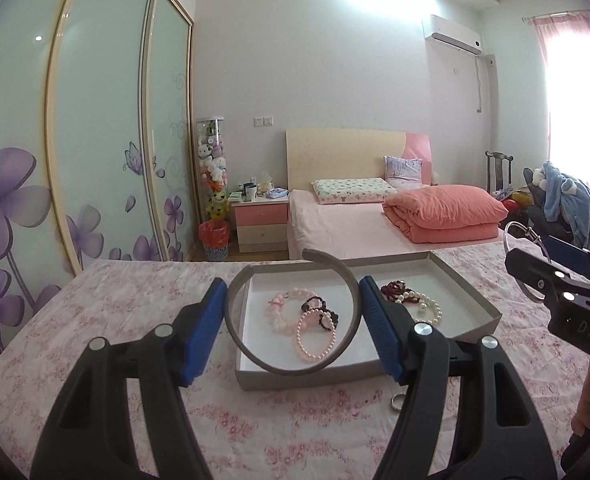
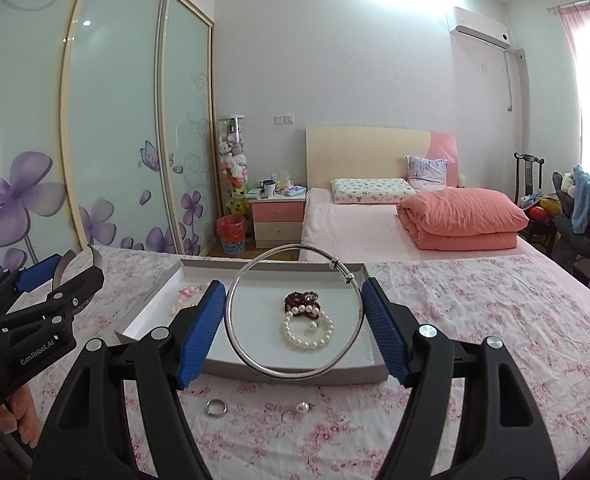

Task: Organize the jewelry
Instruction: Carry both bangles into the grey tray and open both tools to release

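My left fingers (image 1: 293, 320) are clamped across a flat grey cuff bangle (image 1: 349, 280), its open gap at the top; my right fingers (image 2: 293, 322) grip a thin silver bangle (image 2: 359, 312) with two small sliding beads near its upper right. Both bangles hang above the shallow white tray (image 2: 295, 374), which already holds pink bead bracelets (image 1: 315, 340) on its left side and a pearl bracelet (image 2: 307, 334) with a dark red beaded one (image 2: 301, 300) on its right.

I judge the step to be carrying both bangles to the tray. Next I need to lower each over a bare patch and let go without snagging the beads.

Loose on the floral bedspread (image 2: 475, 320) lie a ring (image 2: 217, 407) and what looks like a pearl earring (image 2: 303, 407) (too small to be sure). Beyond stand another bed (image 2: 355, 228), a nightstand (image 2: 279, 220) and sliding wardrobe doors (image 2: 115, 120).
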A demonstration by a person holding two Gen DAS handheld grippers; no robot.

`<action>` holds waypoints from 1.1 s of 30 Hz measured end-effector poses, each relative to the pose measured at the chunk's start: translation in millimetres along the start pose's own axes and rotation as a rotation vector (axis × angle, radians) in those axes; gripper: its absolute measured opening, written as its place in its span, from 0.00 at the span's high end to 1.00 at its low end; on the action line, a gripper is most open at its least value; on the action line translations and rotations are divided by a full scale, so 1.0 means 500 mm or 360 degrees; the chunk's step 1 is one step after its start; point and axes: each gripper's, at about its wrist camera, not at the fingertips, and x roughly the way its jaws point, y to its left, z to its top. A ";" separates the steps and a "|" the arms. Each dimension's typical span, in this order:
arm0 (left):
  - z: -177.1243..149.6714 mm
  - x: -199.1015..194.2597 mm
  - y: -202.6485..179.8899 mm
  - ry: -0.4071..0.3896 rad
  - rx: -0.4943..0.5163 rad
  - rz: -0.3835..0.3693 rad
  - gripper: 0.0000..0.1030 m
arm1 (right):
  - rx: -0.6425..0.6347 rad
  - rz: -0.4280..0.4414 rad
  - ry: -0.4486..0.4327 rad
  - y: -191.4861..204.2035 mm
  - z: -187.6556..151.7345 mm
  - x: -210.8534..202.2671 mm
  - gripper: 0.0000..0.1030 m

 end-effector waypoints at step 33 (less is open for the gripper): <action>0.000 0.294 -0.004 0.0347 -0.0047 -0.0099 0.36 | 0.0146 0.0024 0.0369 -0.033 -0.005 0.287 0.32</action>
